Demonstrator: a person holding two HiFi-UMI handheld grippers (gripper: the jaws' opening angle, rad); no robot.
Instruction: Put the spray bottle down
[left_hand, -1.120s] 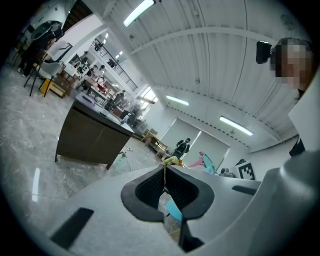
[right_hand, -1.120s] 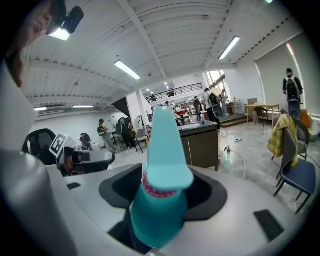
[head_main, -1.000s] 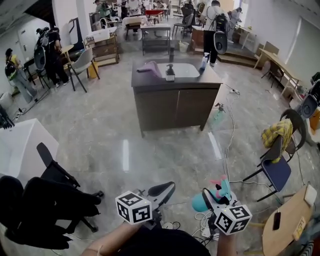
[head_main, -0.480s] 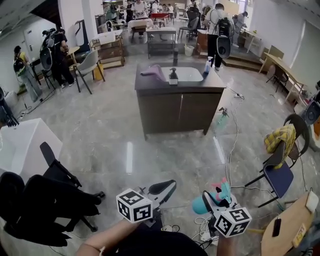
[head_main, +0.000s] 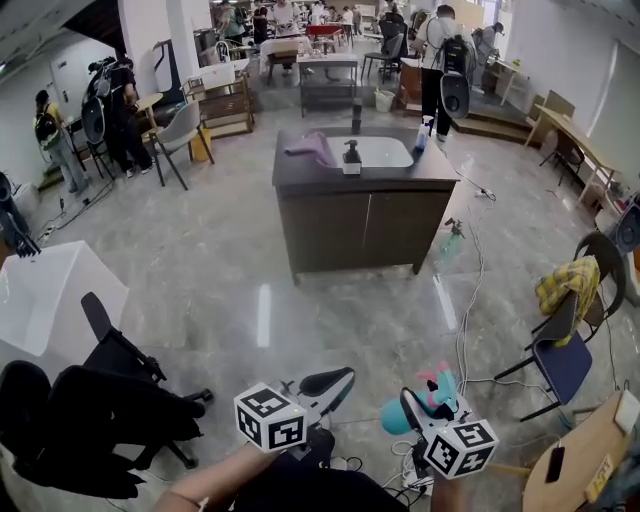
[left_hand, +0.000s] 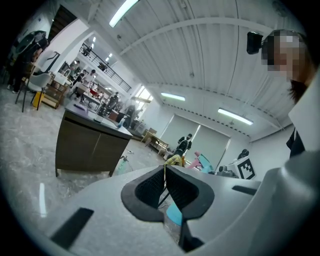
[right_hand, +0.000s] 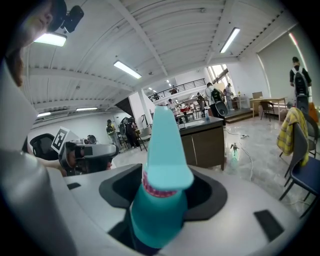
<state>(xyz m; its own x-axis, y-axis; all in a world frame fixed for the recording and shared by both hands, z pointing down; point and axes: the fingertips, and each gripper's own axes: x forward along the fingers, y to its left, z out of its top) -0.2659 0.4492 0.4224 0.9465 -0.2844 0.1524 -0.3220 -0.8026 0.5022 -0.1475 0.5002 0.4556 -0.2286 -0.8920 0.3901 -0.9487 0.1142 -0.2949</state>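
A teal spray bottle (right_hand: 159, 207) with a pale teal head and a pink trigger (head_main: 436, 383) stands between the jaws of my right gripper (right_hand: 167, 189). That gripper is shut on the bottle's body. In the head view the right gripper (head_main: 416, 404) is low at the bottom right, above the floor, with the bottle (head_main: 393, 417) pointing forward. My left gripper (head_main: 327, 381) hangs beside it at bottom centre. In the left gripper view, the left gripper (left_hand: 165, 171) has its black pads pressed together with nothing in them.
A dark cabinet counter (head_main: 300, 178) with a sink stands ahead, holding a soap bottle (head_main: 351, 157), a pink cloth (head_main: 310, 148) and another spray bottle (head_main: 420, 138). A green bottle (head_main: 452, 238) and cables lie on the floor. Black office chair (head_main: 100, 410) left, chairs and wooden table (head_main: 585, 455) right.
The counter has come slightly closer and lower in the head view. Both grippers keep their places, and the right one still holds the bottle.
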